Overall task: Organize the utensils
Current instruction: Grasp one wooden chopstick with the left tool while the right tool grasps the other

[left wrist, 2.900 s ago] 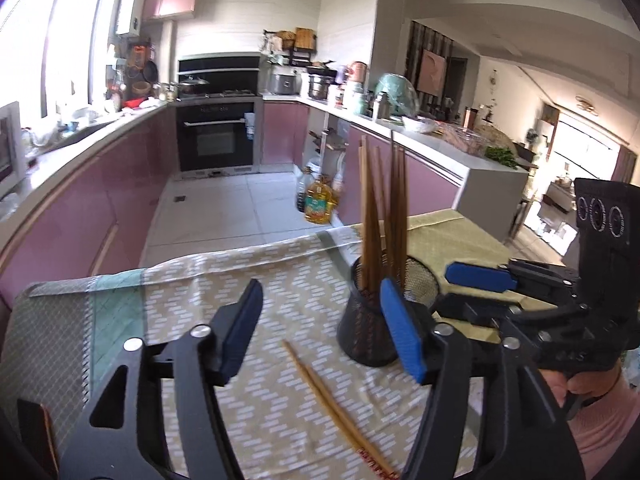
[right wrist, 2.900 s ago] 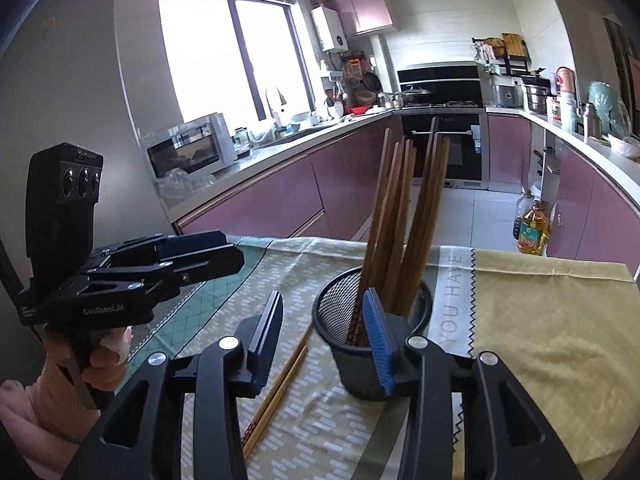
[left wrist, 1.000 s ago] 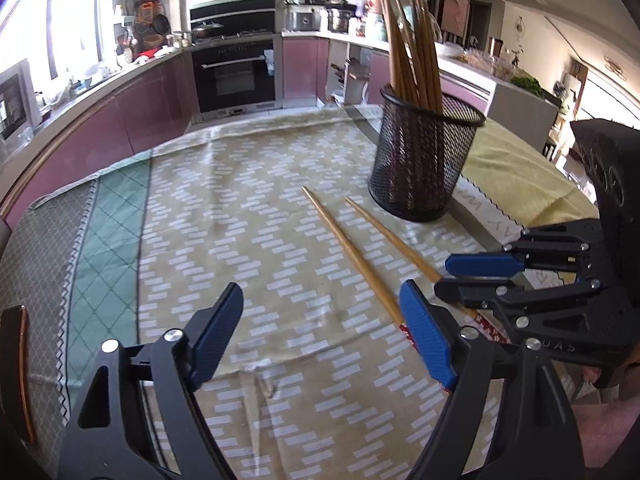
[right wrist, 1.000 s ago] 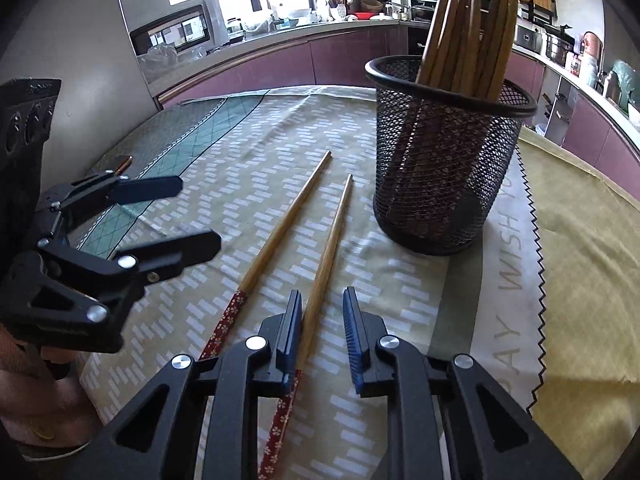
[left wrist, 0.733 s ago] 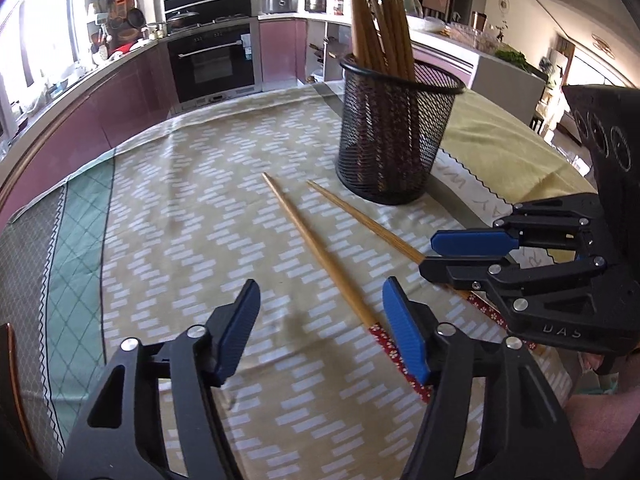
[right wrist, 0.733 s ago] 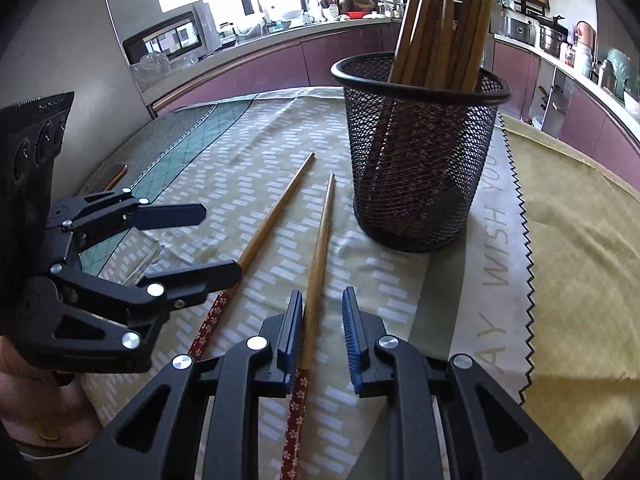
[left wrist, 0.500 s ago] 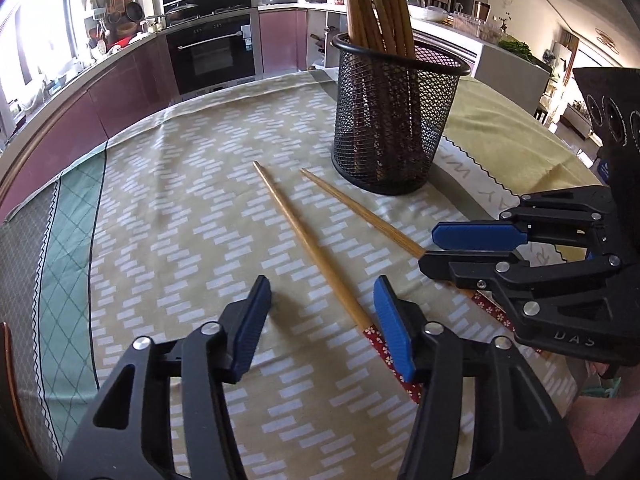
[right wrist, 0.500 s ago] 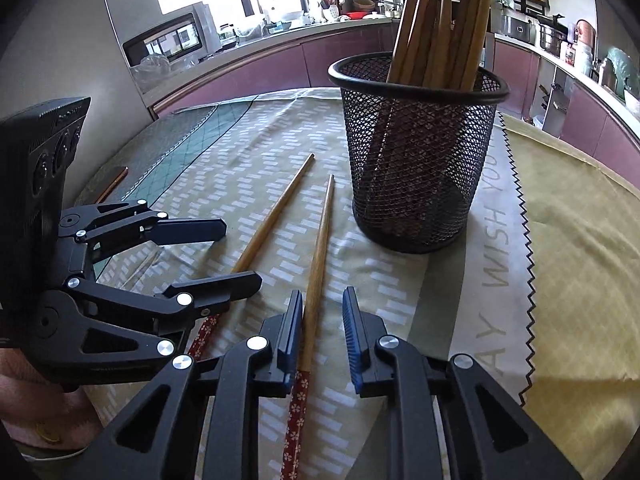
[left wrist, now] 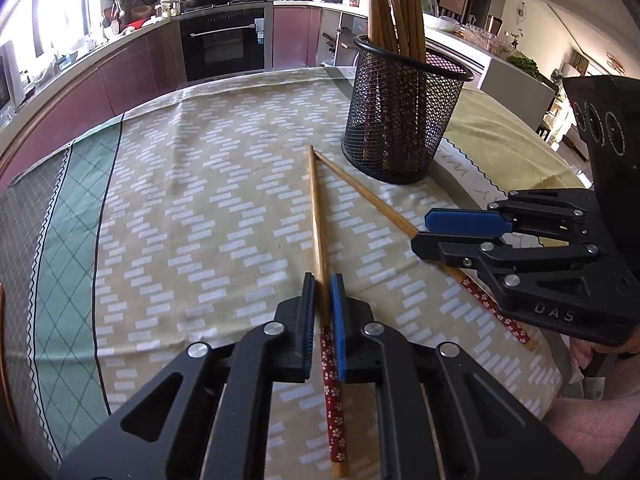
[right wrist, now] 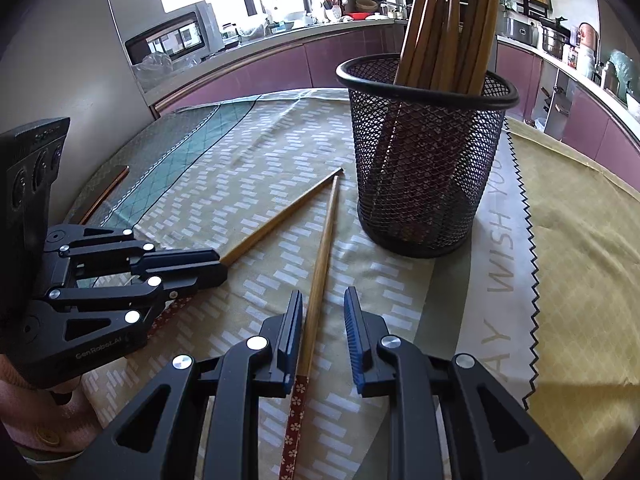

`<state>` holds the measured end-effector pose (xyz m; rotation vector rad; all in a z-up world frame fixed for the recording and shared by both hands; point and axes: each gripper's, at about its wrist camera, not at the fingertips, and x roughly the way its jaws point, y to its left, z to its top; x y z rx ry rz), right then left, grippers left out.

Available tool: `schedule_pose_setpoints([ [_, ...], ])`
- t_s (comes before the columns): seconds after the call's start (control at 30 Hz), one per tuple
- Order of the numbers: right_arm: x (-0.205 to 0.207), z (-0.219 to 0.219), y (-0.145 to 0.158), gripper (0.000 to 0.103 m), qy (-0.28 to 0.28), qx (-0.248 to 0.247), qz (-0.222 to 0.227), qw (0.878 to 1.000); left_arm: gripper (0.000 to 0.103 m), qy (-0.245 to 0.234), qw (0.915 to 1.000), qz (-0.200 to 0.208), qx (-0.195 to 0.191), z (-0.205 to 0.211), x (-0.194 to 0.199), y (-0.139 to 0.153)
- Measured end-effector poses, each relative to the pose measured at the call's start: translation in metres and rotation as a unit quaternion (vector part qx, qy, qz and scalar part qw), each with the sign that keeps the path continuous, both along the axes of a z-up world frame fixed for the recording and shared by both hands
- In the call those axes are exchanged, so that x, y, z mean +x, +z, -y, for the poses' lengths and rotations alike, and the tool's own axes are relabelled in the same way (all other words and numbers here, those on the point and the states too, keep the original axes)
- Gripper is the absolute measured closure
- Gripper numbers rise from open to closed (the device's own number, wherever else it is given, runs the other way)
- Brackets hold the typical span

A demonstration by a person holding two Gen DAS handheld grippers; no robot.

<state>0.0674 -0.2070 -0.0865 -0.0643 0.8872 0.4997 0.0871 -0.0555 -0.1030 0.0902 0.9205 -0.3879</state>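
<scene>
Two wooden chopsticks with red flowered ends lie on the patterned tablecloth, tips meeting near a black mesh holder [left wrist: 402,120] full of chopsticks. My left gripper [left wrist: 322,286] is shut on the left chopstick [left wrist: 317,216], which still rests on the cloth. My right gripper [right wrist: 320,306] is open, its jaws low on either side of the right chopstick [right wrist: 322,252] without pinching it. The holder also shows in the right wrist view [right wrist: 424,160]. Each gripper shows in the other's view: the right gripper [left wrist: 452,236], the left gripper [right wrist: 208,266].
The tablecloth [left wrist: 192,184] covers a round table, with a green band on the left and a yellow part [right wrist: 580,240] on the right. Kitchen counters, an oven [left wrist: 222,46] and a microwave [right wrist: 172,40] stand beyond the table.
My left gripper has come down and shut on the left chopstick. My right gripper has opened a little wider over the right chopstick. The left chopstick's tip has swung toward the other's.
</scene>
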Motion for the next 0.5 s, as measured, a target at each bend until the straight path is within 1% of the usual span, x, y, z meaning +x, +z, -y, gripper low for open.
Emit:
schedule_pose_setpoints([
  [0.03,0.000,-0.001,0.000,0.083,0.000,-0.003,0.002,1.000,0.094,-0.001,1.0000,-0.003,-0.001,0.000,-0.001,0.000],
  [0.1,0.001,-0.003,0.000,0.083,0.001,-0.005,0.004,1.000,0.087,-0.005,1.0000,-0.001,-0.001,0.001,-0.003,0.002],
  [0.17,0.002,-0.003,0.000,0.083,0.000,-0.003,0.003,1.000,0.084,-0.007,0.9999,0.004,0.009,0.004,-0.002,0.003],
  [0.23,0.003,-0.003,0.000,0.083,0.000,-0.004,0.004,1.000,0.079,-0.007,0.9999,0.001,0.009,0.005,0.003,0.002],
  [0.27,0.004,-0.004,0.001,0.083,0.000,-0.005,0.005,1.000,0.074,-0.007,0.9999,-0.001,0.008,0.006,0.006,0.002],
  [0.3,0.004,-0.004,0.000,0.083,0.000,-0.005,0.005,1.000,0.073,-0.007,0.9999,-0.001,0.009,0.007,0.009,0.002],
  [0.4,0.006,-0.004,0.000,0.083,0.000,-0.005,0.006,1.000,0.073,-0.011,0.9998,0.003,0.015,0.012,0.015,0.003],
  [0.5,0.008,-0.004,0.001,0.084,-0.001,-0.003,0.005,1.000,0.076,-0.011,0.9997,0.003,0.021,0.015,0.023,0.001],
])
